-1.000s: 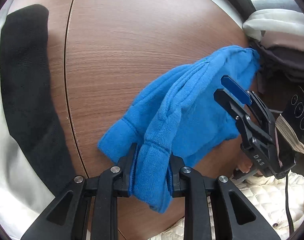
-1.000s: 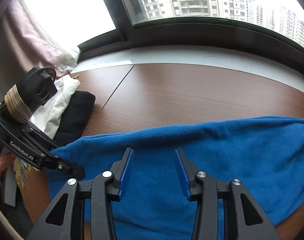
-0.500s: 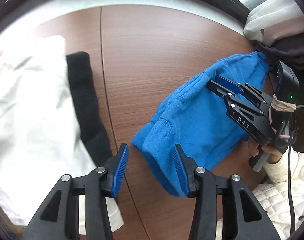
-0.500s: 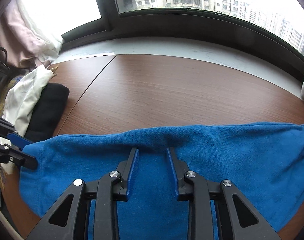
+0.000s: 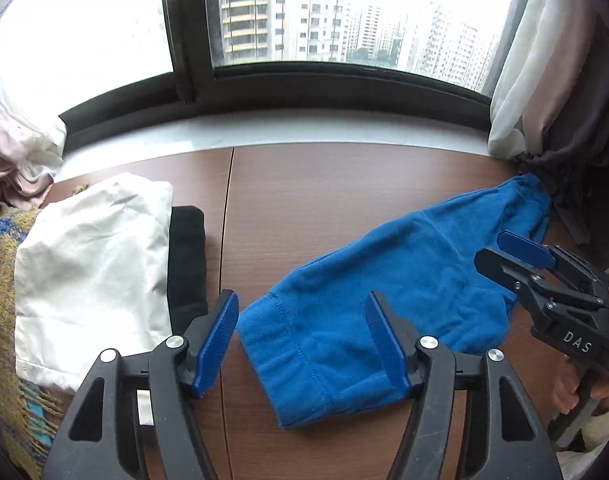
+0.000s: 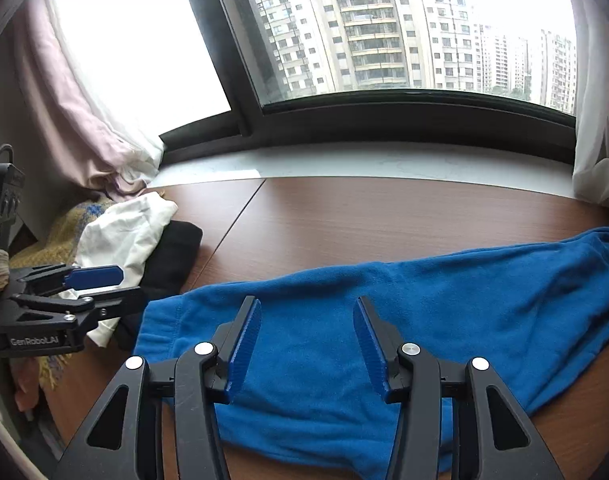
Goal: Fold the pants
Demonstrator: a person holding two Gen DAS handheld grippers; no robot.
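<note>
Table (image 5: 344,184): it carries your blue fleece pants (image 5: 384,280), long axis running near-left to far-right.
Pants: waistband end lies between your left gripper (image 5: 302,338) jaws.
Left gripper: jaws wide, holding nothing, nearest the waistband.
Right gripper (image 6: 306,344): jaws wide, empty, over mid-leg.

Left gripper (image 5: 302,340): black plastic arms w/ triangular cutouts, silver screws, ribbed blue pads (image 5: 218,342). Right gripper (image 6: 307,346): same build, blue pads (image 6: 244,346); side view shows white "DAS" lettering, bare fingers (image 5: 566,394) on black handle. Left unit's side reads "GenRobot.AI", beige cord wrapped round body.
</note>
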